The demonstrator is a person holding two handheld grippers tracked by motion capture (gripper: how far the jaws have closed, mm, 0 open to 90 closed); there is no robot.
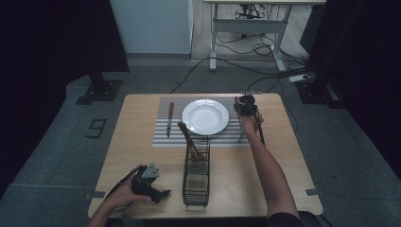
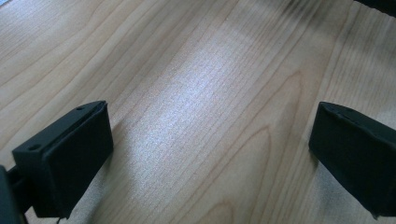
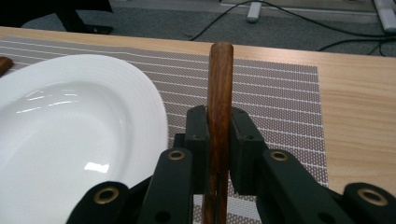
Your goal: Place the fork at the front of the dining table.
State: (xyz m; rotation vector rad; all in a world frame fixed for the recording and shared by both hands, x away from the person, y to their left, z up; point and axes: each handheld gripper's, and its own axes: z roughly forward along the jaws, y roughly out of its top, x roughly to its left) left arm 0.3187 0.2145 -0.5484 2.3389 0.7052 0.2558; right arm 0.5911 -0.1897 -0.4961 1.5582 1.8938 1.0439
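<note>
We've got the right gripper (image 3: 218,140) clamped on a wooden handle (image 3: 219,84) just right of the white plate (image 1: 205,116), frame centre; left gripper (image 2: 205,154) gapes empty, lower left.

plate (image 1: 205,117) on placemat (image 1: 163,138) | knife (image 1: 169,119) left | basket (image 1: 196,177) before

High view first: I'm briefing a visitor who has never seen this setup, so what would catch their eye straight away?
The white plate on the striped placemat stands out at the table's far middle, with a knife lying to its left. The right gripper is clamped on a wooden handle just right of the plate. Nearer the person, a black wire caddy holds wooden-handled cutlery, and the left gripper rests open beside it.
</note>
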